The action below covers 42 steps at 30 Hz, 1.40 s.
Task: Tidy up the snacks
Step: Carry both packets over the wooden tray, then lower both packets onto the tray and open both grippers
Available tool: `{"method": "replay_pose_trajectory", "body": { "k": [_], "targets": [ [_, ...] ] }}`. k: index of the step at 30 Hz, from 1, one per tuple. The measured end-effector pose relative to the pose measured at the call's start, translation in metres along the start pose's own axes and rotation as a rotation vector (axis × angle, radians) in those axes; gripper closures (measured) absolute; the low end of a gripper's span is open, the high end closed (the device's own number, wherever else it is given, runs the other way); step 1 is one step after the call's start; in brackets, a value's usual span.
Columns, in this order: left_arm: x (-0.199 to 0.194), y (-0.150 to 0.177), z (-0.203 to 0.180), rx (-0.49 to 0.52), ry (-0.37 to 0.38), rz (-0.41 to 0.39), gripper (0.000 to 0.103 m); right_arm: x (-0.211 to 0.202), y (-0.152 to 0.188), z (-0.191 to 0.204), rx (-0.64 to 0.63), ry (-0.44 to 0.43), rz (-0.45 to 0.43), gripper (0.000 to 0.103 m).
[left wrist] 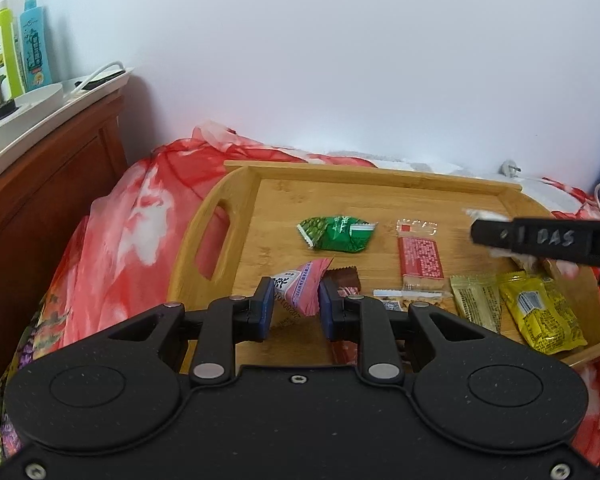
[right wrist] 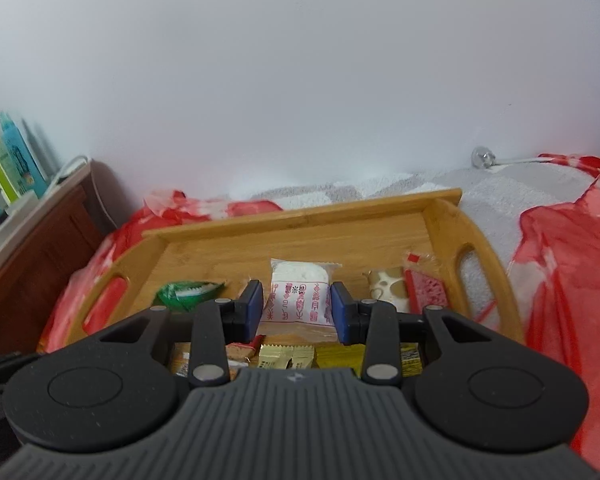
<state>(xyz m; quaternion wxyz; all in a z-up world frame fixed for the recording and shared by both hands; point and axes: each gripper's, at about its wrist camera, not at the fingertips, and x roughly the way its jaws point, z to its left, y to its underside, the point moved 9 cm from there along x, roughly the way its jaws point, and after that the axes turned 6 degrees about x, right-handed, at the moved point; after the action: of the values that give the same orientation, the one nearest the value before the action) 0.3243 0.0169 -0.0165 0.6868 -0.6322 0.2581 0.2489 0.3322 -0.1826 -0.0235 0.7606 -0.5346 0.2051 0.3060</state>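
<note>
A pink snack packet [left wrist: 300,292] is pinched between the blue pads of the left gripper [left wrist: 294,306], held above the near edge of the wooden tray [left wrist: 236,188]. A white packet with red print [right wrist: 298,296] is clamped in the right gripper [right wrist: 296,308], over the middle of the tray. On the tray floor a green packet [left wrist: 336,234] is seen toward the left handle, a red bar [left wrist: 420,262] beside it, and yellow packets [left wrist: 540,312] at the near right corner.
</note>
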Motion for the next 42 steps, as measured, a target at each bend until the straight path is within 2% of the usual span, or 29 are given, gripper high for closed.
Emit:
{"method": "replay_pose_trajectory", "body": {
  "k": [14,40,42],
  "targets": [
    [0.009,-0.003,-0.003,0.028,-0.027,-0.018,0.080,0.026,0.011,-0.004,-0.004,0.035,0.051,0.061],
    [0.014,-0.001,-0.006,0.036,-0.041,-0.014,0.076,0.027,0.013,0.004,-0.043,0.035,0.049,0.057],
    [0.014,-0.001,-0.005,0.026,-0.037,-0.009,0.076,0.026,0.012,0.004,-0.050,0.037,0.041,0.043]
  ]
}}
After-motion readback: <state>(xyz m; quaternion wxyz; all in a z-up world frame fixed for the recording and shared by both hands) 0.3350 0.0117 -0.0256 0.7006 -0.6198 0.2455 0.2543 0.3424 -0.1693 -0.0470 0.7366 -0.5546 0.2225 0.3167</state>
